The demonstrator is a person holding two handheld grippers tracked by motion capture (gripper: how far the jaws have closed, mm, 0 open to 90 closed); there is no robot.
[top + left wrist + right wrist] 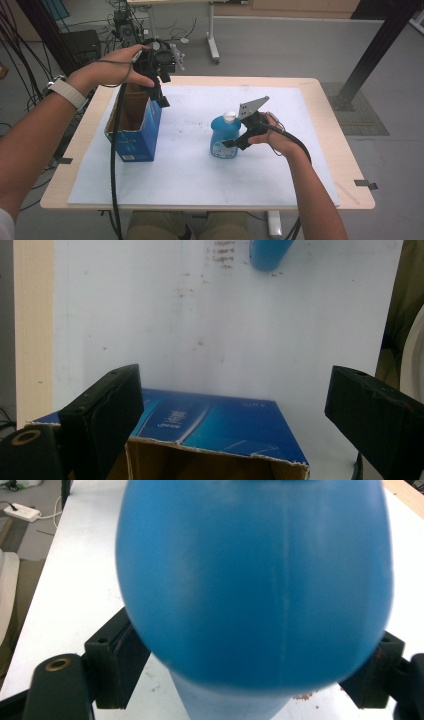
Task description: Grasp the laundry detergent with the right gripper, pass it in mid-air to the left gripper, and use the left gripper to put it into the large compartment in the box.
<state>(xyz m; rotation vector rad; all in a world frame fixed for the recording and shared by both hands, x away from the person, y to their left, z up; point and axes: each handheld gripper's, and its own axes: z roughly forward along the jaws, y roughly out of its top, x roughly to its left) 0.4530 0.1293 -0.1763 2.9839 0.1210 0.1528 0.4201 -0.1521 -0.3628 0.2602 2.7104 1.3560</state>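
Right gripper (255, 667) jaws flank blue bottle (255, 585) sides

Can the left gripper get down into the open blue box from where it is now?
Probably yes. The left gripper hangs open just above the blue box, whose top is torn open, and nothing shows between them. The blue bottle stands well aside.
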